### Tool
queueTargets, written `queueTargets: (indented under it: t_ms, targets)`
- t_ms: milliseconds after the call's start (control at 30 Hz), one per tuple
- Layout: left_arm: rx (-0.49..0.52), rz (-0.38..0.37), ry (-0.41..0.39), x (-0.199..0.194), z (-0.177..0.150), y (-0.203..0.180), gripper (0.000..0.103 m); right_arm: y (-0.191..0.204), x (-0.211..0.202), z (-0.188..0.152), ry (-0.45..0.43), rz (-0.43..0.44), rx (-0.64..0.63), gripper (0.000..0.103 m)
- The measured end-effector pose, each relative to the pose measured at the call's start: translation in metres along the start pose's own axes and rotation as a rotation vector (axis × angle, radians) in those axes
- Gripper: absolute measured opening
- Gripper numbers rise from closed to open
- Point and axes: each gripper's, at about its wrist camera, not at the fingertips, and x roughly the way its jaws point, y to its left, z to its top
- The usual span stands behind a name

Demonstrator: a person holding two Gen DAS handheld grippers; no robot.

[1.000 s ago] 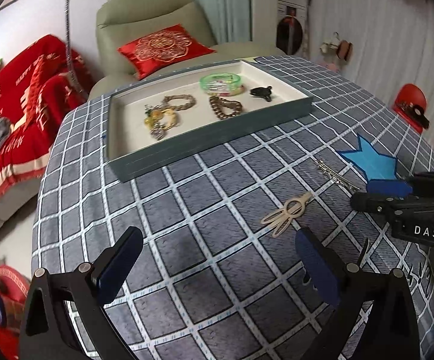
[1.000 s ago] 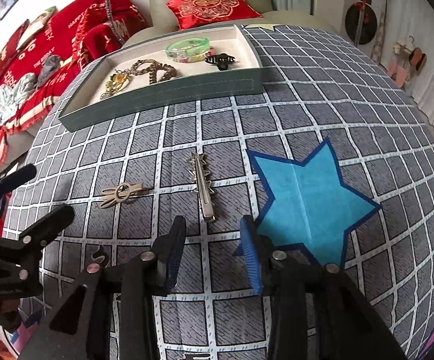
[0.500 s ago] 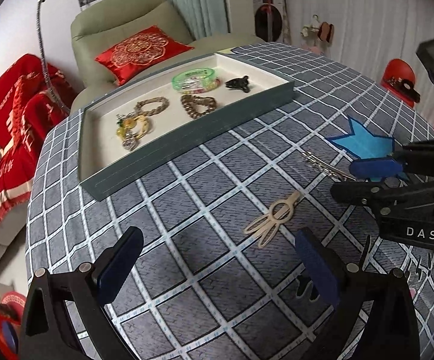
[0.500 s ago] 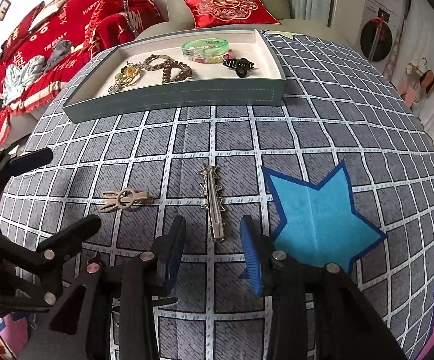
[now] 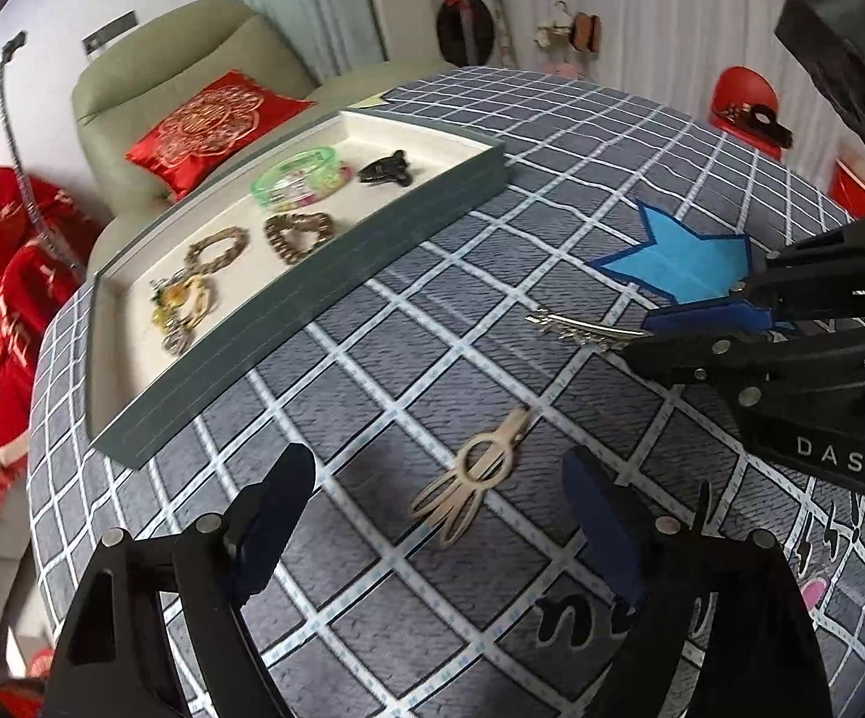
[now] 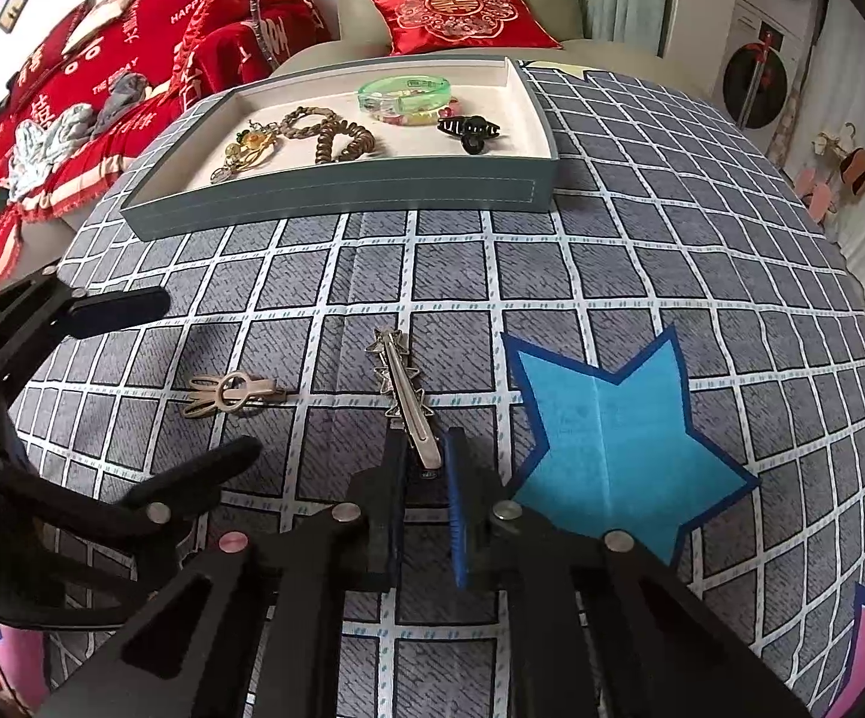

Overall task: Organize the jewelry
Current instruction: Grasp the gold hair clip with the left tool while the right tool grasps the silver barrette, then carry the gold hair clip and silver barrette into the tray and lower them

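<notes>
A silver star hair clip [image 6: 402, 389] lies on the checked tablecloth. My right gripper [image 6: 423, 469] is closing its jaws on the clip's near end, with the blue pads against its sides; the left wrist view shows that gripper [image 5: 648, 338] at the silver clip [image 5: 576, 329]. A gold hair clip [image 5: 471, 475] lies flat between the fingers of my left gripper [image 5: 438, 517], untouched, as those wide jaws begin closing. Further back stands a teal tray [image 6: 336, 191] with a green bangle [image 6: 403, 94], a black claw clip [image 6: 469, 128] and chain bracelets [image 6: 336, 137].
A blue star patch [image 6: 612, 437] lies on the cloth right of the silver clip. Behind the table are a sofa with a red cushion [image 6: 456, 12] and red blankets [image 6: 103, 90] at the left. The table edge curves away at the right.
The right jaws have narrowed from well apart to tight on the silver clip's end. The left gripper has moved toward the gold clip, which now lies between its fingers.
</notes>
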Motion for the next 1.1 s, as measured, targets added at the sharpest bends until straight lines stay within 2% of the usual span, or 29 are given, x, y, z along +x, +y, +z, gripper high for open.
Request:
queueTargets:
  t_ms: [33, 133, 167, 233, 267, 333, 433, 567, 800, 1100]
  targets:
    - [0.011, -0.007, 0.007, 0.002, 0.001, -0.002, 0.087, -0.001, 0.0, 0.0, 0.0, 0.005, -0.001, 0.013]
    - [0.015, -0.045, 0.011, 0.003, 0.004, -0.002, 0.079, 0.0, -0.001, -0.001, 0.002, 0.017, -0.015, 0.013]
    - [0.016, -0.064, 0.009, 0.003, 0.004, -0.003, 0.071, 0.001, -0.001, 0.0, 0.003, 0.02, -0.021, 0.013]
    - [0.016, -0.099, 0.012, 0.002, 0.004, -0.004, 0.061, 0.002, 0.0, 0.001, 0.009, 0.022, -0.039, 0.013]
    - [0.021, -0.111, 0.012, 0.001, 0.004, -0.006, 0.051, 0.003, 0.0, 0.001, 0.012, 0.021, -0.048, 0.013]
    - [0.027, -0.133, 0.012, 0.001, 0.005, -0.009, 0.036, 0.005, 0.001, 0.002, 0.021, 0.015, -0.069, 0.013]
    - [0.013, -0.122, 0.007, 0.0, 0.004, -0.01, 0.035, 0.007, 0.001, 0.003, 0.025, 0.005, -0.072, 0.011]
    - [-0.083, -0.117, -0.007, -0.005, -0.003, 0.003, 0.035, 0.007, -0.001, 0.003, 0.014, 0.011, -0.062, 0.011]
    - [-0.239, -0.067, -0.056, -0.025, -0.014, 0.029, 0.035, 0.005, -0.013, 0.007, -0.016, 0.053, -0.026, 0.011]
    - [-0.321, -0.046, -0.119, -0.047, -0.017, 0.044, 0.035, 0.006, -0.03, 0.014, -0.055, 0.068, -0.008, 0.011]
